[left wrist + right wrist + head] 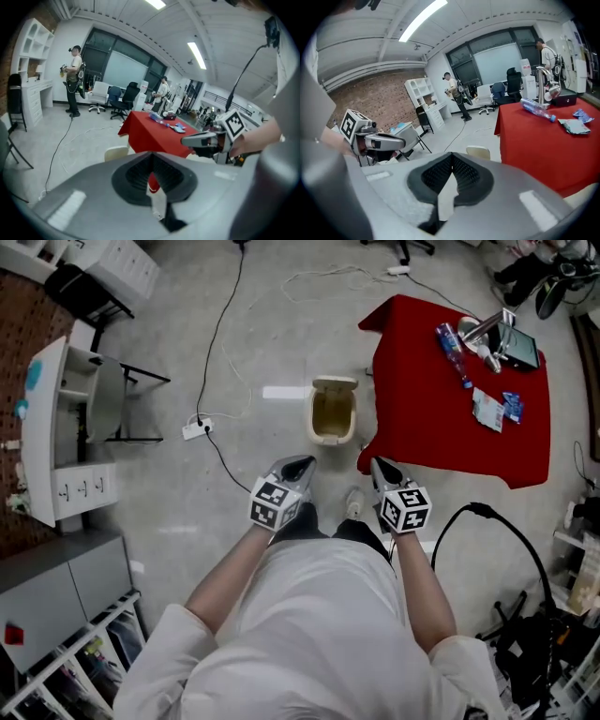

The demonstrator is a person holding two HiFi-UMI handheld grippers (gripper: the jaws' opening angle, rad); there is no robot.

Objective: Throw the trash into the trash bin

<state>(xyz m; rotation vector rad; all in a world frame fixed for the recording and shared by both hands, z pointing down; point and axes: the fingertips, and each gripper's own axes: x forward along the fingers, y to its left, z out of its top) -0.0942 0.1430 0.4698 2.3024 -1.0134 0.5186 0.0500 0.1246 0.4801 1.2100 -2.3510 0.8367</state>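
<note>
A beige trash bin (332,411) stands open on the floor, just left of a red-clothed table (441,418). On the cloth lie a blue plastic bottle (454,352) and crumpled blue-and-white wrappers (489,411). Both grippers are held close to the body, short of the bin. My left gripper (298,466) is shut with nothing in it, and so is my right gripper (380,466). The left gripper view shows its jaws (151,154) meeting, with the bin's lid (117,152) beyond. In the right gripper view the jaws (452,154) meet too, and the bottle (536,109) lies on the table.
A power strip (197,428) and its black cable run over the floor left of the bin. A white shelf unit (56,427) stands at far left. Black cables and gear (511,549) sit at right. A laptop (518,349) is on the table; a person (73,79) stands far off.
</note>
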